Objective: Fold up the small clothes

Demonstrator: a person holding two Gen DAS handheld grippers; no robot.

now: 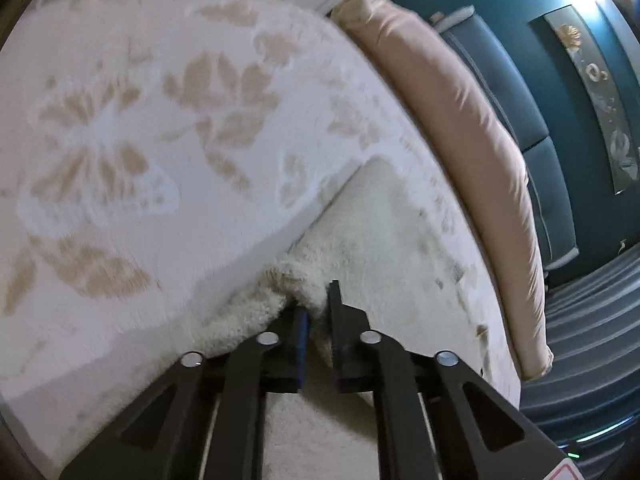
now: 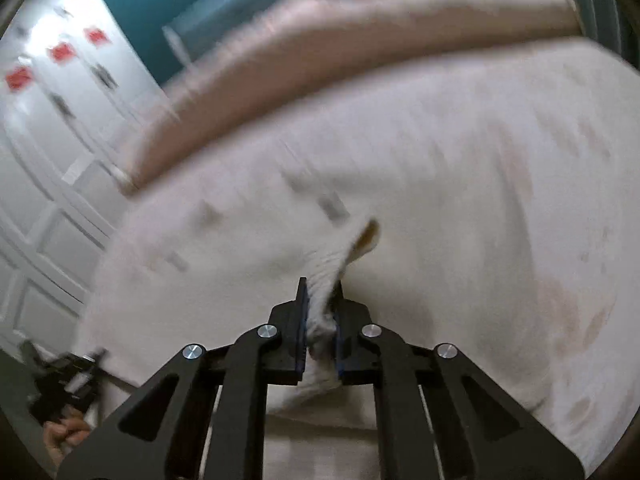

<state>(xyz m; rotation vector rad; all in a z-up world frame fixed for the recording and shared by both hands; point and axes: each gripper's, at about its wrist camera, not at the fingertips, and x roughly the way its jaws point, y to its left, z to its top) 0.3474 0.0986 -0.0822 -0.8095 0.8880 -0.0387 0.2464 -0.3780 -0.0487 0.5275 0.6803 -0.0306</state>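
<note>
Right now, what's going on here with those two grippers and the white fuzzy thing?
A person is folding a small cream fleece garment on a bed with a white, leaf-patterned blanket. The left gripper is shut on a bunched edge of the garment, which lies spread ahead of it. The right gripper is shut on another gathered fold of the same fabric. A long pinkish pillow lies along the bed's far edge. The right view is blurred.

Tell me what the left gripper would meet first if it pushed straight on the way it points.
Probably the fluffy cream fleece garment that the left gripper already pinches; it stretches ahead of the fingertips. Beyond it lies the white bedspread with beige leaf print. Depth is uncertain.
</note>
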